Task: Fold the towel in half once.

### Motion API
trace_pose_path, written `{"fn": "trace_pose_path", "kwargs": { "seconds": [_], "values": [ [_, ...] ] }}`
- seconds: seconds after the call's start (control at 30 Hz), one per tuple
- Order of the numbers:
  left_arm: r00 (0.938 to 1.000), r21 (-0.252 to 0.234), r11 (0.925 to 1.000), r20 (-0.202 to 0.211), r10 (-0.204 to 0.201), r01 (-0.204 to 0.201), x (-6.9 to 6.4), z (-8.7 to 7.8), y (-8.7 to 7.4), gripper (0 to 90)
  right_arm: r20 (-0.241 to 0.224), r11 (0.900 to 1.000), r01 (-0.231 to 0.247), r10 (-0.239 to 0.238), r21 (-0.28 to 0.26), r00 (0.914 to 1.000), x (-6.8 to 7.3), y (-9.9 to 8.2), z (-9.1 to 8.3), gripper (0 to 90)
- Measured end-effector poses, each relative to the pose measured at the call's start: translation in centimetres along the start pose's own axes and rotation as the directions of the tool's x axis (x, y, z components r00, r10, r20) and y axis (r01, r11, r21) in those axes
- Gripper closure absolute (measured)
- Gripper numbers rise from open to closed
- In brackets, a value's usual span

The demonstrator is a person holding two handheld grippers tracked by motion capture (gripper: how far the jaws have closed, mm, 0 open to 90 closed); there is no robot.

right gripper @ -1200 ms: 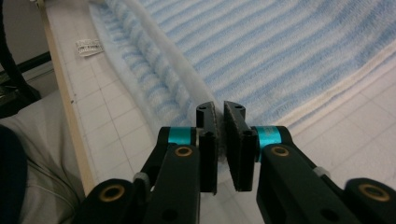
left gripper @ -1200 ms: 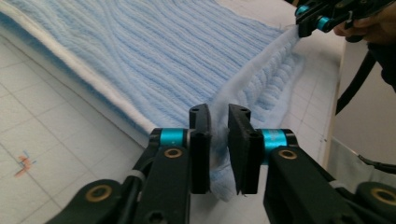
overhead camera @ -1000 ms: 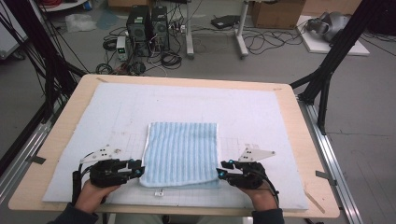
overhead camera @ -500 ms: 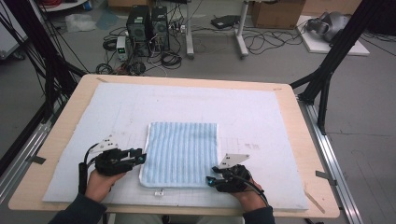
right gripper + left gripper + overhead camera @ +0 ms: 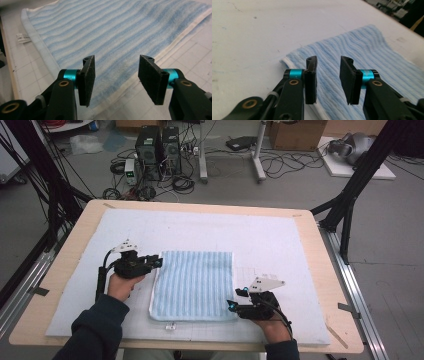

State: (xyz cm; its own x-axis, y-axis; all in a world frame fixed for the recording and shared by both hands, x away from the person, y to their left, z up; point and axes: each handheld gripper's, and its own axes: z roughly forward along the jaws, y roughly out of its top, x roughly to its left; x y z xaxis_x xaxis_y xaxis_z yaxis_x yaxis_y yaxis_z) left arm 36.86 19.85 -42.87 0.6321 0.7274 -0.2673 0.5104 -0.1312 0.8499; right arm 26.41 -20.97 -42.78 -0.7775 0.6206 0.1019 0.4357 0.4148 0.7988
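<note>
A fluffy blue-and-white striped towel [image 5: 194, 285] is lying folded into a rectangle on the counter's [image 5: 310, 235] white padded mat [image 5: 260, 235]. The left gripper [image 5: 159, 262] is hovering at its far-left corner, the right gripper [image 5: 233, 303] at its near-right edge, both gaping wide with nothing between the flat black pads [image 5: 88, 70].

We cannot read the small white tag [image 5: 170, 325] at the towel's [image 5: 195, 285] front edge; its print is too small, and blurred in the right gripper view. The towel runs past the frame's edge in both gripper views. In the high view each hand [image 5: 121, 285] covers its gripper's body, and the forearms are cut off by the bottom edge.
</note>
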Motion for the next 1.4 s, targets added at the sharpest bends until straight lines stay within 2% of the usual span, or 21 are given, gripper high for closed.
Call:
{"fn": "trace_pose_path", "kwargs": {
  "seconds": [0.2,0.27,0.37,0.43,0.6,0.73,0.8,0.83,0.9,1.03,1.13,1.17,1.23,1.3,1.4],
  "values": [
    [0.9982,0.101,0.9948,-0.057,0.017,-0.011,0.7,3.2,0.8,81.6,0.018,1.0,0.005,-0.005,-0.001,0.9998,0.1,0.4,0.4,44.2],
    [0.9972,0.09,0.9959,-0.075,0.011,-0.004,0.9,3.8,0.6,81.8,0.02,1.0,0.007,-0.007,-0.007,0.9998,0.0,0.6,0.5,44.2],
    [0.9954,0.119,0.9928,-0.096,0.001,0.011,1.5,4.3,0.2,81.7,0.023,1.0,0.005,-0.005,-0.003,0.9997,-0.2,0.8,0.8,44.3],
    [0.9948,0.111,0.9935,-0.101,-0.015,0.026,1.7,4.4,0.1,81.7,0.024,0.9999,0.011,-0.011,-0.001,0.9996,-0.4,1.0,1.1,44.5],
    [0.9884,0.134,0.9909,-0.149,0.032,-0.012,1.7,4.9,0.8,82.0,0.046,0.9999,0.01,-0.01,0.014,0.9989,-1.2,2.2,2.4,48.1],
    [0.9859,0.124,0.9921,-0.162,0.041,-0.021,1.8,5.1,0.7,83.1,0.093,0.9994,-0.026,0.028,-0.023,0.9952,-2.7,4.0,3.4,59.4],
    [0.9856,0.121,0.9922,-0.162,0.046,-0.027,1.9,5.1,0.7,83.7,0.116,0.9983,-0.048,0.051,-0.032,0.9919,-3.7,5.0,4.1,64.8],
    [0.9855,0.122,0.9923,-0.163,0.045,-0.025,1.9,5.1,0.7,83.8,0.134,0.9986,-0.046,0.049,-0.026,0.9898,-4.2,5.5,4.6,66.1],
    [0.9847,0.118,0.9926,-0.168,0.047,-0.027,1.8,5.2,0.7,84.2,0.154,0.9974,-0.071,0.072,-0.013,0.9854,-5.2,6.1,5.7,68.7],
    [0.9842,0.122,0.9923,-0.171,0.045,-0.024,1.9,5.1,0.7,85.3,0.202,0.9944,-0.101,0.092,0.031,0.975,-6.9,6.7,7.8,70.8],
    [0.9842,0.118,0.9928,-0.173,0.037,-0.017,1.9,5.1,0.7,87.3,0.259,0.9884,-0.122,0.095,0.09,0.9612,-8.0,6.7,9.0,71.6],
    [0.984,0.118,0.9928,-0.174,0.038,-0.018,1.9,5.1,0.7,87.4,0.279,0.9844,-0.134,0.097,0.114,0.9552,-8.3,6.5,9.2,71.8],
    [0.9839,0.12,0.9925,-0.174,0.042,-0.021,1.9,5.1,0.7,87.4,0.271,0.983,-0.159,0.13,0.091,0.9538,-8.9,6.3,9.2,73.3],
    [0.9845,0.117,0.993,-0.172,0.035,-0.015,2.0,5.1,0.6,87.7,0.282,0.9851,-0.144,0.113,0.093,0.9528,-9.0,6.2,9.2,74.0],
    [0.9836,0.117,0.9931,-0.177,0.035,-0.014,1.9,5.1,0.6,88.0,0.306,0.9853,-0.143,0.108,0.094,0.946,-9.0,6.2,9.2,75.5]
  ]
}}
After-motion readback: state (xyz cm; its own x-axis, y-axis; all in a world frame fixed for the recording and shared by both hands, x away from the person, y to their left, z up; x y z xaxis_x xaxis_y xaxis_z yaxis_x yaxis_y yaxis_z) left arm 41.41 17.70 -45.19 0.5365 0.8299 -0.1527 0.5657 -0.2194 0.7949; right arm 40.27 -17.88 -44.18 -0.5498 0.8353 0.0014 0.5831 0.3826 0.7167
